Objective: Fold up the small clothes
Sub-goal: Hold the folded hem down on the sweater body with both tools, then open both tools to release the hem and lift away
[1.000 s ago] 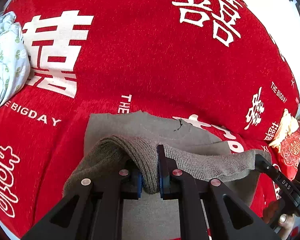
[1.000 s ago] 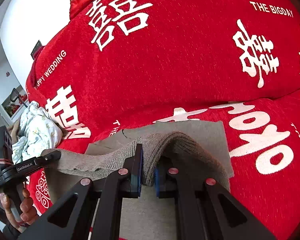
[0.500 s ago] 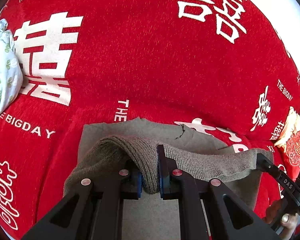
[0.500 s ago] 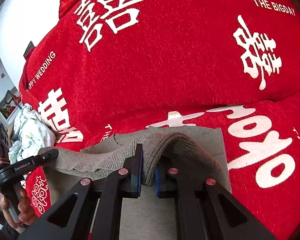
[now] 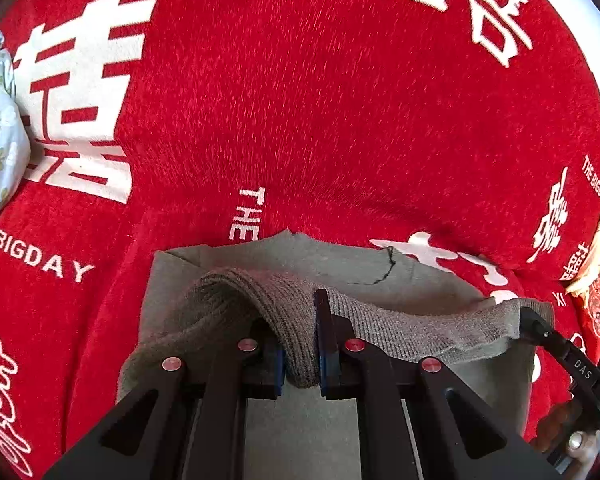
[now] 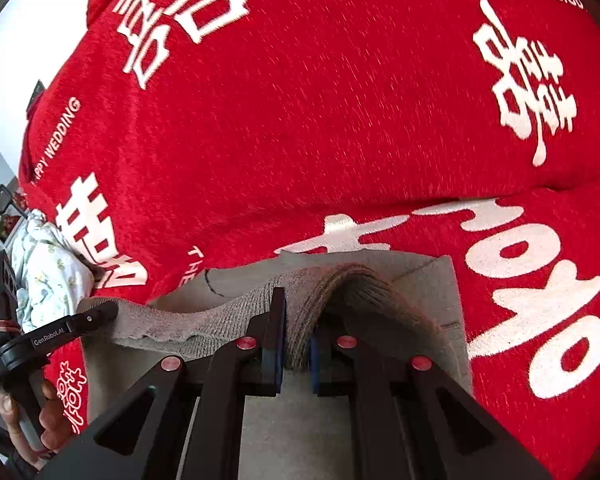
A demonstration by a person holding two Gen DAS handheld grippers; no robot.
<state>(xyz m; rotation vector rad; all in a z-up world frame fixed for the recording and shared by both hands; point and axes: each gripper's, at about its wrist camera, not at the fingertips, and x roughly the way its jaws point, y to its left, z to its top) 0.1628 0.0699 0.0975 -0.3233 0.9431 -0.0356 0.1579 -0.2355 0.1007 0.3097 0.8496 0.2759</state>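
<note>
Both tongs are clamped on one grey knit garment (image 5: 300, 332): the left tongs (image 5: 300, 356) pinch its ribbed edge near one end, and the right tongs (image 6: 296, 344) pinch the same edge near the other end, so the strip between them sags a little above the rest of the cloth. Below that raised edge the garment lies flat on a red blanket (image 5: 300, 100) printed with white characters and English words. A pale floral cloth (image 6: 48, 280) lies on the blanket, well apart from the garment, on the left tongs' side.
</note>
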